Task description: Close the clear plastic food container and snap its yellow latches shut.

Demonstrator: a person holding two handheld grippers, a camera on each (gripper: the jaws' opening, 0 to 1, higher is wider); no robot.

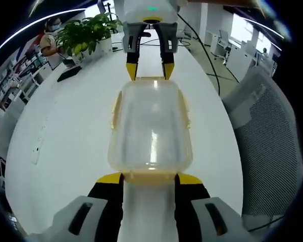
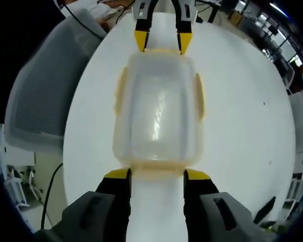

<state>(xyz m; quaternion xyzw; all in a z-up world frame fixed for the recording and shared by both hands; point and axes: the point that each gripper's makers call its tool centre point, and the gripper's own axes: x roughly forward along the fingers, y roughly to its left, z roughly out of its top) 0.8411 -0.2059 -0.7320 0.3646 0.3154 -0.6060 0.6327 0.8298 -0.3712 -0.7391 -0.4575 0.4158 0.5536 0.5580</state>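
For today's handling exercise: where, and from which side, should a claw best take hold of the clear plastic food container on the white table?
Probably by its short ends: the clear plastic food container lies flat and oblong, with yellow latches on the long sides, and each short end already sits between an open claw.

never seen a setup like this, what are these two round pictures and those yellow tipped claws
A person holds two hand-held grippers, each carrying a fisheye camera that looks along its own black jaws with yellow tips. In the left gripper view, the left gripper rises from the bottom and the right gripper faces it from the top. The right gripper view is the reverse. Between them, on the white table, sits the clear plastic food container with yellow latches along its sides. Each gripper stands open at one end of the container, gripping nothing. A green potted plant stands further back.
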